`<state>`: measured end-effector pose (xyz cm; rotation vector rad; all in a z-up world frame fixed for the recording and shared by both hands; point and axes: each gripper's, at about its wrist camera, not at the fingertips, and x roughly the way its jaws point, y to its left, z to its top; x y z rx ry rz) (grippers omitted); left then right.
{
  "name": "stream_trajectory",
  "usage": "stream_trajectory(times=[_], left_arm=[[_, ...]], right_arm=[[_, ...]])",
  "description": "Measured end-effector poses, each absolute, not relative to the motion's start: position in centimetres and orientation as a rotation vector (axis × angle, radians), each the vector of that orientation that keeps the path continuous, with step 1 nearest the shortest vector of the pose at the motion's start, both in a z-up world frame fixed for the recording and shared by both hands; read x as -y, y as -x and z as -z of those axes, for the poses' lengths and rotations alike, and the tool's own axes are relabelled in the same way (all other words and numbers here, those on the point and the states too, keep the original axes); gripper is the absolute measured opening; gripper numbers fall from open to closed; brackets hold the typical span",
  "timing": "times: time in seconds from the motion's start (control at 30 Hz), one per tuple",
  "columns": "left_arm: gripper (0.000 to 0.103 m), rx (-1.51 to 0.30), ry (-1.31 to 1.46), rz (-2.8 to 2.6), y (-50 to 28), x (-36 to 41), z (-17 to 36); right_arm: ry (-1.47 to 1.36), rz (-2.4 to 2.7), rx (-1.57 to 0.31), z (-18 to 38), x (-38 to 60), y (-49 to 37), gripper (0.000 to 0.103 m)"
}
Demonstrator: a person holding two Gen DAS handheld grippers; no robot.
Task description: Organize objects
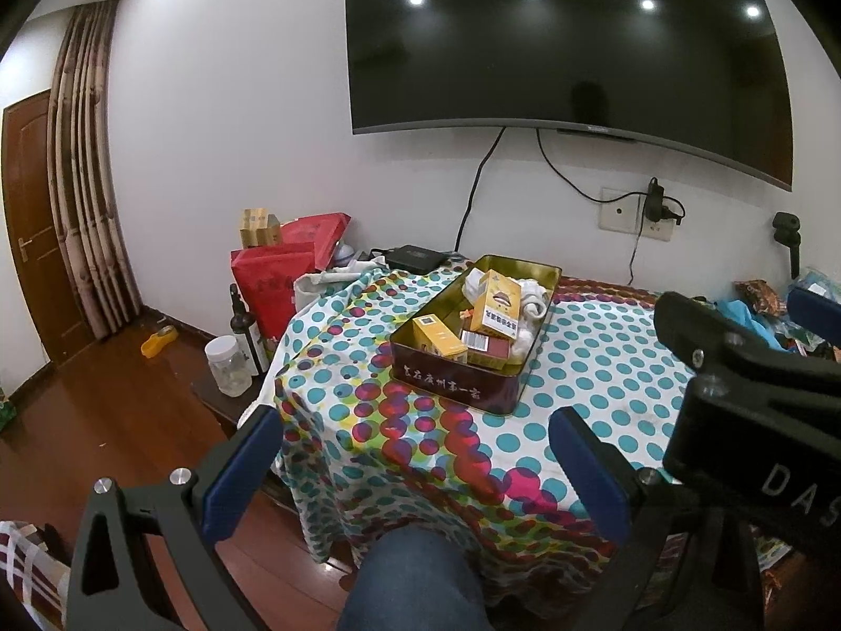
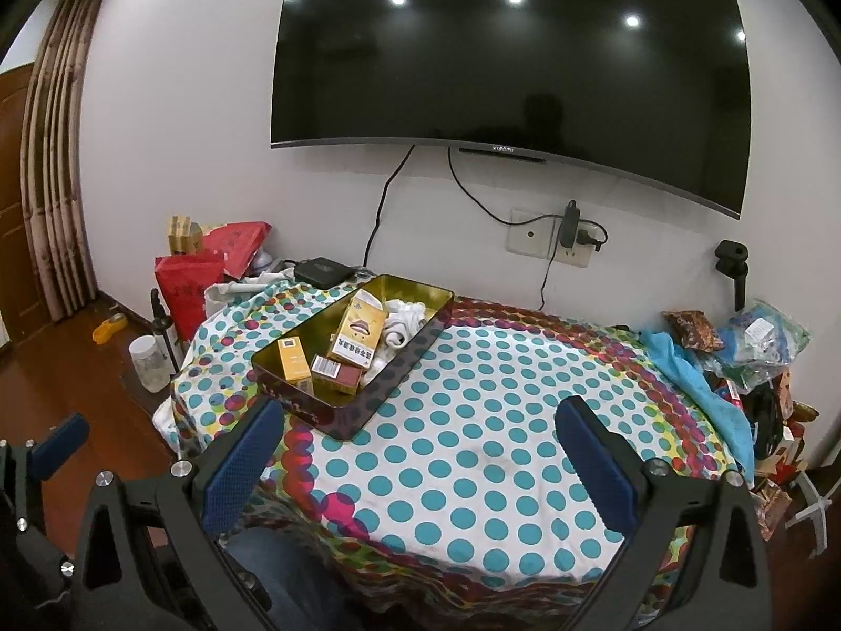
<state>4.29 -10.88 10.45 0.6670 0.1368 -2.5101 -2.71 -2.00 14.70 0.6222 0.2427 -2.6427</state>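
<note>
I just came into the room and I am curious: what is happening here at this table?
A seated person holds two grippers above a table with a polka-dot cloth. The left gripper and right gripper are both open and hold nothing. A tin box on the table already contains small yellow cartons and white cloth.

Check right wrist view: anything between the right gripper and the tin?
Nothing. Only bare polka-dot tablecloth lies between the open right gripper and the tin tray holding the boxes; the right wrist view shows that stretch plainly.
</note>
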Motion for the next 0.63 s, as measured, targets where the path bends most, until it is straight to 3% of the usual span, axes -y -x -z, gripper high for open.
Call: stream_trajectory(times=[0.63], left_arm=[[0.103, -0.171, -0.662, 2.514, -4.53, 10.75, -10.31]], right_arm=[[-0.613, 2.640, -0.238, -14.94, 1.87, 2.59, 0.103]])
